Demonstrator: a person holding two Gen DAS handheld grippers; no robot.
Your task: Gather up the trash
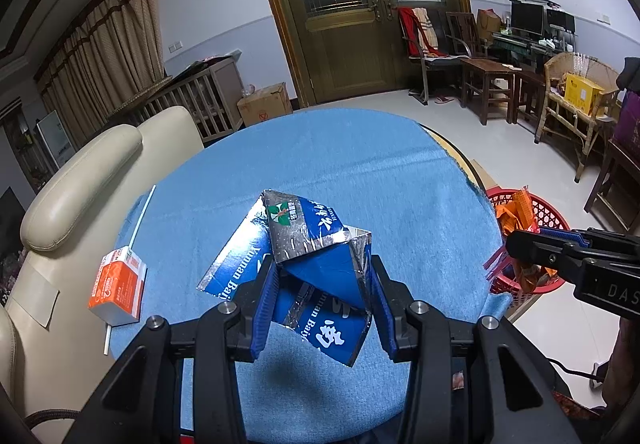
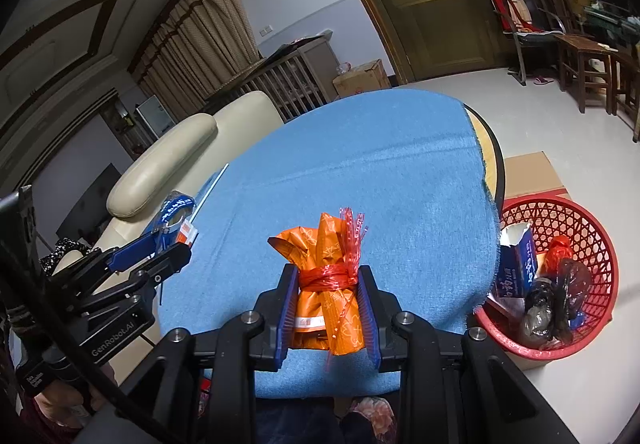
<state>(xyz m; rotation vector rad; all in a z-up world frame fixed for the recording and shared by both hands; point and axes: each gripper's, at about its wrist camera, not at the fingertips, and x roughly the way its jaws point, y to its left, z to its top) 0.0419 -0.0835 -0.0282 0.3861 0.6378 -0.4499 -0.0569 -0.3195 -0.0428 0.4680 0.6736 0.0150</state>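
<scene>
Blue carton [image 1: 316, 264] clamped in left gripper [image 1: 324, 308]; orange bundle [image 2: 328, 284] clamped in right gripper [image 2: 328, 308].

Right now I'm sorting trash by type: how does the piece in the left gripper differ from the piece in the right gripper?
The blue carton in the left gripper is printed cardboard, torn open and unfolded into angular flaps. The orange wrapper bundle in the right gripper is soft film, bunched and tied round the middle with red string. The carton spreads wider than the left gripper; the bundle sits narrow between the right gripper's pads. Both are clamped above the blue cloth.
</scene>
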